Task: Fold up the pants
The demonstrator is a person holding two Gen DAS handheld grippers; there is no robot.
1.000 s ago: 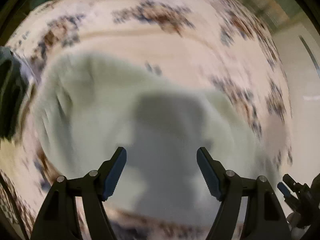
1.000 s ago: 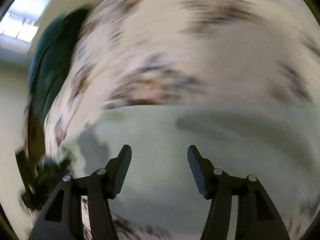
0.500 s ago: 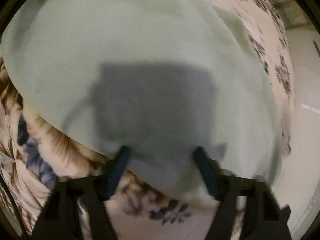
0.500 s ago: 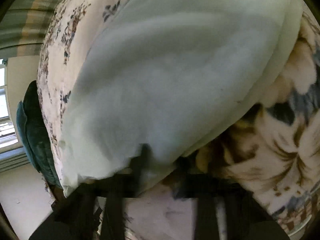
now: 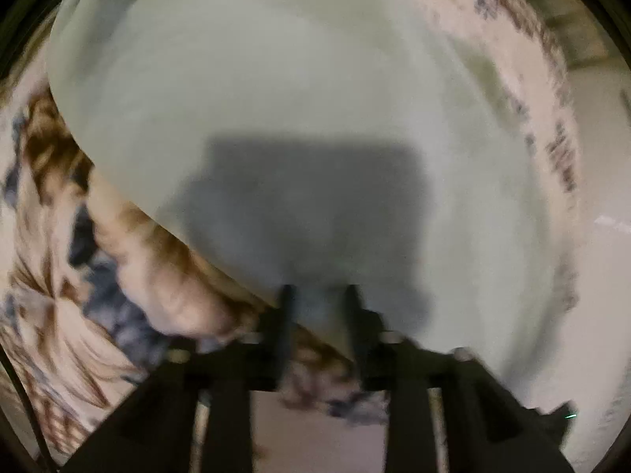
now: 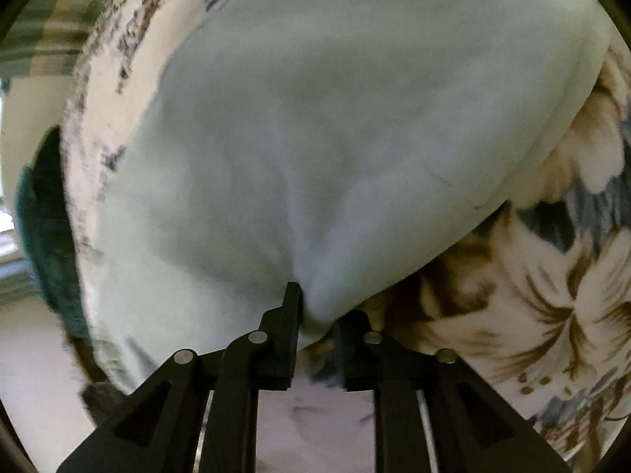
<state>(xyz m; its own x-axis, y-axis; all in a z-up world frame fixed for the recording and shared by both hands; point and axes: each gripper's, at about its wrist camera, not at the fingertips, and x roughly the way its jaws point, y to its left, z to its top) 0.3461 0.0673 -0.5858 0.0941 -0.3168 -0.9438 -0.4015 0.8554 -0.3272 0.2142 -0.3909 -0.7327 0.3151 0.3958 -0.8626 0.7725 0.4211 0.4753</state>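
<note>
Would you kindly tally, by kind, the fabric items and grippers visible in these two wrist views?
Pale green pants: 1
Floral bedspread: 1
Dark green cloth: 1
Grippers: 2, left gripper and right gripper, both pinching the pants' edge
Total: 5

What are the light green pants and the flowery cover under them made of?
The pants look like soft, matte woven cloth, maybe cotton: no shine, and they pucker where the right gripper pinches them. The flowery cover looks like thick, plush printed fabric, puffing up in soft rolls. Blur leaves both uncertain.

no readable text, labels, brands or numbers anywhere
</note>
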